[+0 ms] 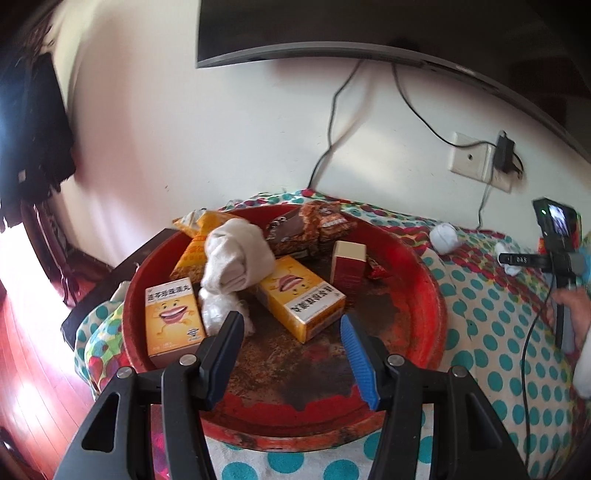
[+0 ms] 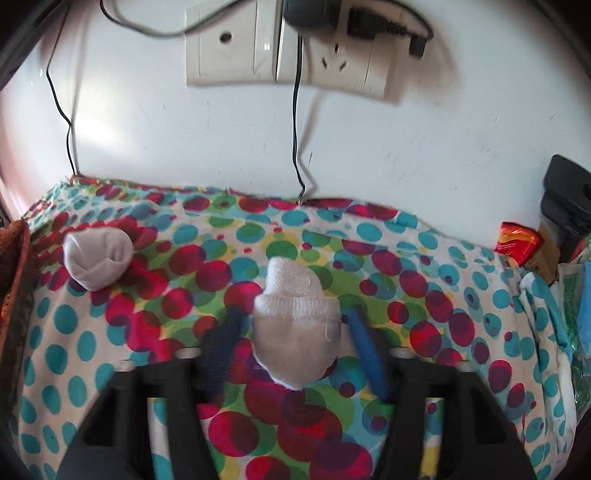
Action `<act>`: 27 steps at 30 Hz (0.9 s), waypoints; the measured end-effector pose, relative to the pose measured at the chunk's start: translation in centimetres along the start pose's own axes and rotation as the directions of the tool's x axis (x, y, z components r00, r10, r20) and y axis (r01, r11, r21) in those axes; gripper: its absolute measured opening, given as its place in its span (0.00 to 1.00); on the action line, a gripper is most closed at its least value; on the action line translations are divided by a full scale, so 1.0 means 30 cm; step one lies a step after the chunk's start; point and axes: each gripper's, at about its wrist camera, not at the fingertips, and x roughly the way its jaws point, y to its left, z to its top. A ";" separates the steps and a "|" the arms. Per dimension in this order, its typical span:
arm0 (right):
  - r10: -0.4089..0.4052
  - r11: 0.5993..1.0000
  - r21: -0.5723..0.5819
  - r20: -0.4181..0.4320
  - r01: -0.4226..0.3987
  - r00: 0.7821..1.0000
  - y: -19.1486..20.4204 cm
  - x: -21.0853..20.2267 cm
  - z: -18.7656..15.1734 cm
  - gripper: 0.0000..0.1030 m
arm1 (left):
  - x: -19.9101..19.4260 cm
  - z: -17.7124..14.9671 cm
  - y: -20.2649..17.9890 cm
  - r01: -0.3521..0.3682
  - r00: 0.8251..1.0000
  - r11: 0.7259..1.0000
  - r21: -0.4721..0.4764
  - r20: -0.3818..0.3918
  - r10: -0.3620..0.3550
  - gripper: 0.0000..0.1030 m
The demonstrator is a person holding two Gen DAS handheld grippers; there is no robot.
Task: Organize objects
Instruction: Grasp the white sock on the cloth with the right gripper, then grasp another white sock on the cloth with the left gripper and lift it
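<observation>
A round red tray (image 1: 424,295) on the polka-dot cloth (image 1: 498,332) holds two yellow boxes (image 1: 171,317) (image 1: 303,295), a bundle of white socks (image 1: 236,258), brown snack packets (image 1: 306,225), an orange packet (image 1: 195,240) and a small red-and-cream box (image 1: 347,262). My left gripper (image 1: 291,321) hangs open over the tray's near part with nothing between its fingers. In the right wrist view a rolled white sock (image 2: 295,325) lies on the cloth between the fingers of my right gripper (image 2: 293,314). A thin strip of cloth shows on each side of it. A second sock ball (image 2: 98,258) lies further left.
The wall with a socket panel (image 2: 288,48) and hanging cables (image 2: 295,129) rises right behind the cloth. A dark screen (image 1: 332,29) hangs above. A red packet (image 2: 517,242) and other clutter sit at the right edge. Red wooden floor (image 1: 29,350) lies left of the table.
</observation>
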 end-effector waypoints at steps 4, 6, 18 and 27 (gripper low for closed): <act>0.041 0.999 -0.008 0.018 -0.041 0.999 -0.001 -0.034 -0.007 0.31 | -0.010 -0.008 -0.040 0.027 0.999 0.999 0.038 0.021 -0.027 0.54; 0.064 0.998 -0.021 0.014 -0.063 0.998 0.008 -0.066 -0.029 0.31 | -0.016 -0.010 -0.064 0.025 0.999 0.998 0.055 0.023 -0.026 0.55; 0.093 0.992 -0.078 -0.023 -0.094 0.995 -0.097 -0.163 -0.175 0.38 | 0.064 0.172 -0.442 0.298 0.954 0.928 0.223 -0.030 -0.299 0.55; 0.117 0.992 -0.047 -0.034 -0.119 0.993 -0.118 -0.158 -0.172 0.42 | 0.468 0.329 -0.723 0.365 0.907 0.911 0.193 -0.293 -0.302 0.55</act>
